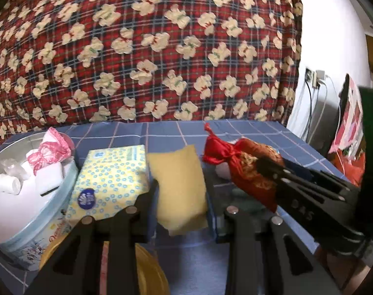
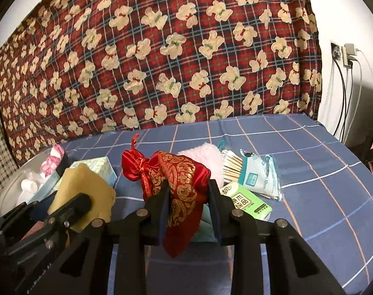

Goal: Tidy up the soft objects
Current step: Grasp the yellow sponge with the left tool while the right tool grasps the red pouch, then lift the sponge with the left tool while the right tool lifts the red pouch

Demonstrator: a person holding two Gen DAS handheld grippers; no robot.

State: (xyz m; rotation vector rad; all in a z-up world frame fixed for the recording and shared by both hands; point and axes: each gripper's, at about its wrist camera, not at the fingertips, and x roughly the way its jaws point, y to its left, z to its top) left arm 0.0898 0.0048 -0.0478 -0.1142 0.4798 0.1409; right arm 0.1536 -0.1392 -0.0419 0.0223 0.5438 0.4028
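Blue checked cloth [image 2: 309, 162] covers the work surface beneath two hand-held grippers sorting soft goods, with a red plaid bear-print blanket [image 2: 161, 61] hung behind.

Nearest the lens, the right gripper [image 2: 187, 191] pinches a red-and-gold brocade pouch [image 2: 179, 172] at mid-body, its jaws drawn narrow on the fabric and its lower end hanging loose below them. At the pouch's nine o'clock, the left gripper [image 1: 180, 191] appears to have a limp yellow cloth [image 1: 179, 189] between its fingers; whether they actually press it cannot be told from either view.

Just beyond, at the left view's ten o'clock, lies a yellow tissue pack [image 1: 107, 179], touching or almost touching a round tin [image 1: 26, 223] with white and pink items inside. At the right view's two o'clock sit a pink fluffy cloth [image 2: 206, 157], a bundle of cotton swabs [image 2: 231, 166], a white-and-teal packet [image 2: 258, 174] and a green tissue pack [image 2: 247, 202].

Risks appear to lie in the slick satin: a grip on one fold could slide, dropping the pouch onto the crowded packets. Both tools work close together, so a swing toward the tin could knock one gripper against the other or drag the yellow cloth along.
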